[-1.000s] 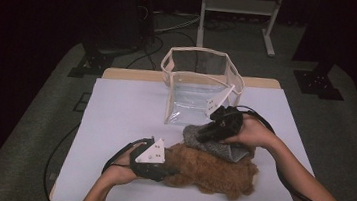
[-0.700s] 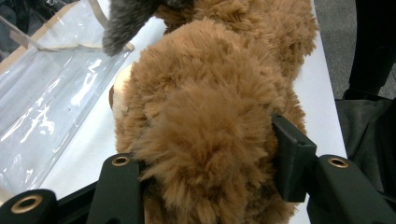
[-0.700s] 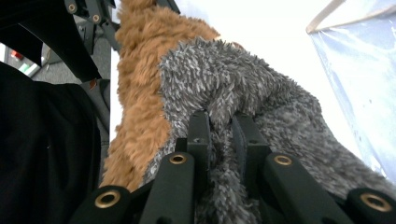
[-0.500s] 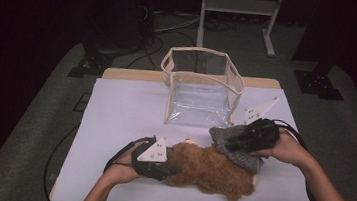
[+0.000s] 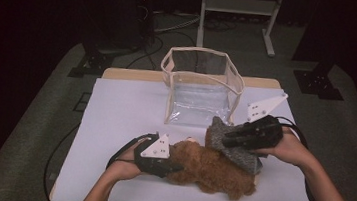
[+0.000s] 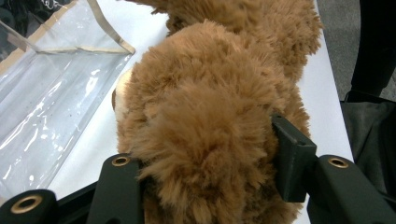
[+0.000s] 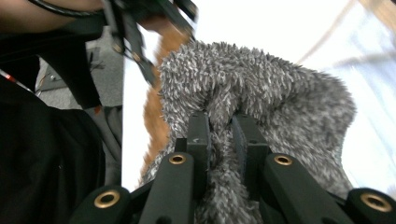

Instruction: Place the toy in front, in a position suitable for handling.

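My left claw [image 5: 172, 167] clamps the fluffy brown plush toy [image 5: 209, 171] on the white table [image 5: 113, 124]; my right claw [image 5: 227, 140] pinches the shaggy grey fabric piece [image 5: 238, 154] above it. I should peel gently toward the clear plastic pouch [image 5: 200, 90].

A shaggy golden-brown coat is seen on the plush toy [image 5: 209, 171], a speckled grey-and-white pile on the fuzzy cloth [image 5: 234, 149], clear plastic with beige trim on the bag [image 5: 200, 90], and pale lavender on the table cover [image 5: 113, 124].
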### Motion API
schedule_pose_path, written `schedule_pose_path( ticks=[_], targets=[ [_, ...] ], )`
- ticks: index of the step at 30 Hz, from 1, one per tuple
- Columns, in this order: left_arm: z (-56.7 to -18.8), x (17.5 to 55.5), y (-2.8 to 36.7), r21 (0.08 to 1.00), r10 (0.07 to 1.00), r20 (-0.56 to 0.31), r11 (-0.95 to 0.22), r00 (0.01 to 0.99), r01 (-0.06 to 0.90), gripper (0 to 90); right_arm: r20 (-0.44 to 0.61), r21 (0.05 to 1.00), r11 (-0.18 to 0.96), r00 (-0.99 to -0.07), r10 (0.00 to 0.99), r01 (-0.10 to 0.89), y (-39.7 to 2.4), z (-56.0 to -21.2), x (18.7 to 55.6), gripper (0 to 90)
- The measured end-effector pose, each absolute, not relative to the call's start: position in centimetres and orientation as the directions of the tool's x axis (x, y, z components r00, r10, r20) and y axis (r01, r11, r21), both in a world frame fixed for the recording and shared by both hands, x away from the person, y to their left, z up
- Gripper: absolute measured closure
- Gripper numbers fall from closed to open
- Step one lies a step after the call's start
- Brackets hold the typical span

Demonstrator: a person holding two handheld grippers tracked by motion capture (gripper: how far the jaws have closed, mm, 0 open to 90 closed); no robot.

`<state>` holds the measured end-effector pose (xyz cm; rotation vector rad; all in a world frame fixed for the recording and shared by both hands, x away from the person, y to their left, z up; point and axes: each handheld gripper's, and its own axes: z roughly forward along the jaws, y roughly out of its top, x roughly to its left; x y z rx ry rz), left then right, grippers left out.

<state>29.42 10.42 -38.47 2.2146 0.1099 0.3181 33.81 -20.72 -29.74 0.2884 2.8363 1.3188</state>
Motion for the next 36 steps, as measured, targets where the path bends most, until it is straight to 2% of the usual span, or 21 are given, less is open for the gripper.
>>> schedule_pose_path(
  ticks=[6,9,19,27,32,36],
  targets=[
    [-38.4,29.7,9.5,0.797,0.184,0.178,-0.604,0.967,-0.032,46.9,0.049,0.741,0.662,-0.993,0.111,0.110,-16.7,-30.2,33.5,78.0],
    [-38.6,29.9,9.1,0.793,0.182,0.170,-0.609,0.968,-0.025,46.5,0.064,0.728,0.673,-0.990,0.122,0.130,-16.0,-31.6,33.7,78.0],
    [-38.7,30.5,9.4,0.809,0.210,0.130,-0.587,0.969,0.019,45.2,0.080,0.706,0.678,-0.975,0.209,0.203,-19.6,-33.9,33.7,78.2],
    [-38.5,31.1,9.1,0.816,0.226,0.103,-0.577,0.969,0.048,44.8,0.051,0.739,0.647,-0.974,0.220,0.185,-21.2,-31.6,33.1,78.1],
    [-38.2,31.6,8.6,0.820,0.225,0.098,-0.570,0.969,0.049,44.9,0.002,0.763,0.634,-0.983,0.186,0.121,-19.2,-29.0,33.0,78.1],
    [-38.2,31.6,8.4,0.822,0.221,0.094,-0.567,0.971,0.050,44.8,0.014,0.750,0.651,-0.987,0.158,0.115,-16.8,-29.5,33.8,78.1]
  ],
)
